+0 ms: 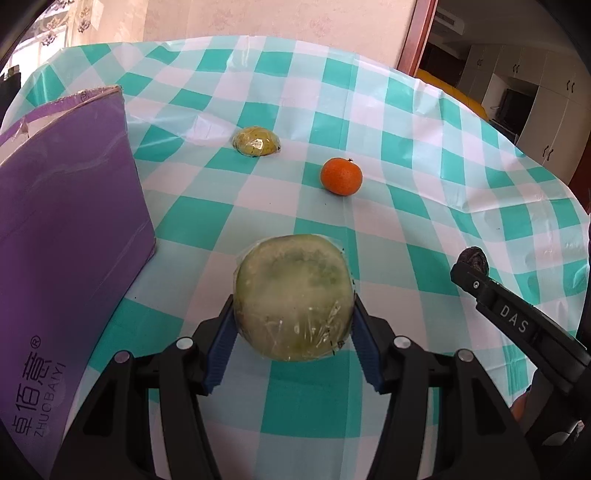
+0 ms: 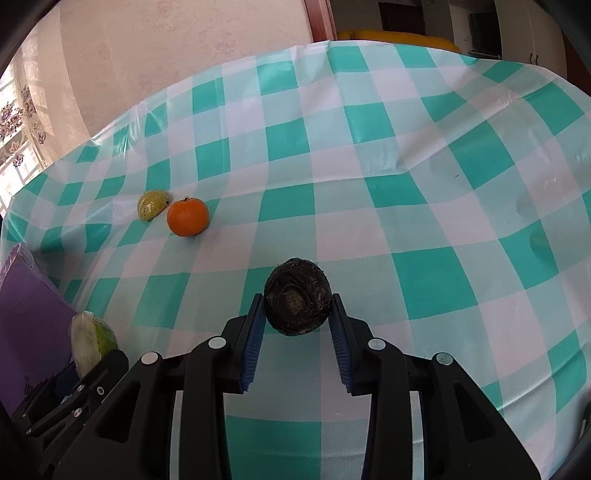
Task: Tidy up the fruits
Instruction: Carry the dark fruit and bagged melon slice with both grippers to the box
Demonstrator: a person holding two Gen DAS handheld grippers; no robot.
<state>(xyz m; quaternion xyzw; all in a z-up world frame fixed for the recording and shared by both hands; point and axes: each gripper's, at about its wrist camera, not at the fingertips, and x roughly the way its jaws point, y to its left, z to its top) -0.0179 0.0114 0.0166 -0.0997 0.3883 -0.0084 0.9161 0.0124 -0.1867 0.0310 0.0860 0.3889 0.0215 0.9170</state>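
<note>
- The desk (image 1: pixel 424 177) is round, covered by a teal-and-white checked plastic cloth (image 2: pixel 369 184) that lies in creases and ripples.
- Far behind the desk stands a pale wall (image 1: pixel 258 18) with a faint floral pattern.
- At the far left, a window with a lace curtain (image 1: pixel 62 26) lets in daylight.
- At the far right, a reddish-brown wooden door frame (image 1: pixel 415 37) opens on another room.
- In that room stand white cabinets (image 1: pixel 546 110) with dark handles, and a dark appliance in a niche among them.
- A yellow object (image 2: pixel 399 38) shows just beyond the desk's far edge; what it is cannot be told.
</note>
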